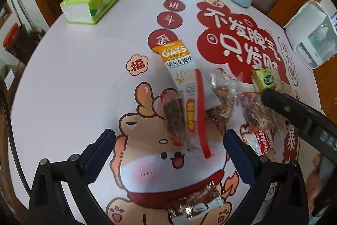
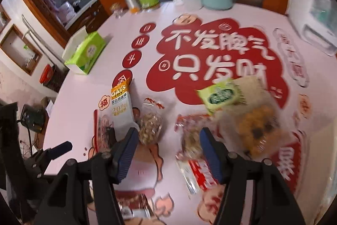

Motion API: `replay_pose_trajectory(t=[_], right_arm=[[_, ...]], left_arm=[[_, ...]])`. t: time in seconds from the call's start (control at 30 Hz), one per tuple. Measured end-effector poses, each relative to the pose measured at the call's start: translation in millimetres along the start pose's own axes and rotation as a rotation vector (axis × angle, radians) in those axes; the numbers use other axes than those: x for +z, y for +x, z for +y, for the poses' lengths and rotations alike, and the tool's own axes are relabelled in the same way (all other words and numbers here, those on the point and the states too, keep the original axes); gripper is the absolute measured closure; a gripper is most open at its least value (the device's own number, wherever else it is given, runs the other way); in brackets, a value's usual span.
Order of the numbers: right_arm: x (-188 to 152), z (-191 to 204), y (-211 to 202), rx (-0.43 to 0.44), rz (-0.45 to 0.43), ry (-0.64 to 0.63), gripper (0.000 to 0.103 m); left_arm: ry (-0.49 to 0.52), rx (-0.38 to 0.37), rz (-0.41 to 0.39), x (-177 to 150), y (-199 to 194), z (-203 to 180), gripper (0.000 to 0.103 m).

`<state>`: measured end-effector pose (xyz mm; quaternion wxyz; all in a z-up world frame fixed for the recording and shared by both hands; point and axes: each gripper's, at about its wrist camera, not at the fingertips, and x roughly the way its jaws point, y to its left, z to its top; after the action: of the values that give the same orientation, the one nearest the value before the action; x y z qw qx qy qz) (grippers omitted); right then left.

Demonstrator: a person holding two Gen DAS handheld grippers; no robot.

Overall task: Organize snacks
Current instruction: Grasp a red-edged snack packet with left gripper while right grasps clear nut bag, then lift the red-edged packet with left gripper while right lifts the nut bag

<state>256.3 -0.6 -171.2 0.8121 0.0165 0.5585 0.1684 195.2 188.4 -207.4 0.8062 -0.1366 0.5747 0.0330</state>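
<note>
Two grippers spread wide, nothing held: left gripper (image 1: 168, 140), right gripper (image 2: 168, 147) | OATS bar packet (image 1: 179, 60) flat on round printed table (image 1: 73, 88), ahead of left fingers | clear nut-bar wrappers (image 2: 150, 123) just beside packet | green-labelled snack pack (image 2: 221, 94) right of centre, blurred | tissue box (image 1: 94, 1) far left, well apart

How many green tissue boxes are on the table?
1. The green tissue box stands at the table's far left edge, apart from the snacks; the right wrist view shows it too. None other is visible.
</note>
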Motion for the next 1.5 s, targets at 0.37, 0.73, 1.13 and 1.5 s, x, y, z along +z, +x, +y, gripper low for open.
replay_pose_trajectory(t=[0.37, 0.73, 1.13, 1.5], right_arm=[[18, 8, 69, 0.056, 0.101, -0.030, 0.058], [16, 13, 75, 0.172, 0.080, -0.047, 0.077], [6, 11, 13, 0.197, -0.043, -0.032, 0.078], [-32, 6, -74, 0.199, -0.178, -0.042, 0.078]], left_arm=[[-0.033, -0.008, 0.069, 11, 40, 5, 0.023], [-0.036, -0.023, 0.046, 12, 44, 12, 0.085], [-0.010, -0.037, -0.002, 3, -3, 16, 0.086], [0.113, -0.099, -0.074, -31, -80, -30, 0.086]])
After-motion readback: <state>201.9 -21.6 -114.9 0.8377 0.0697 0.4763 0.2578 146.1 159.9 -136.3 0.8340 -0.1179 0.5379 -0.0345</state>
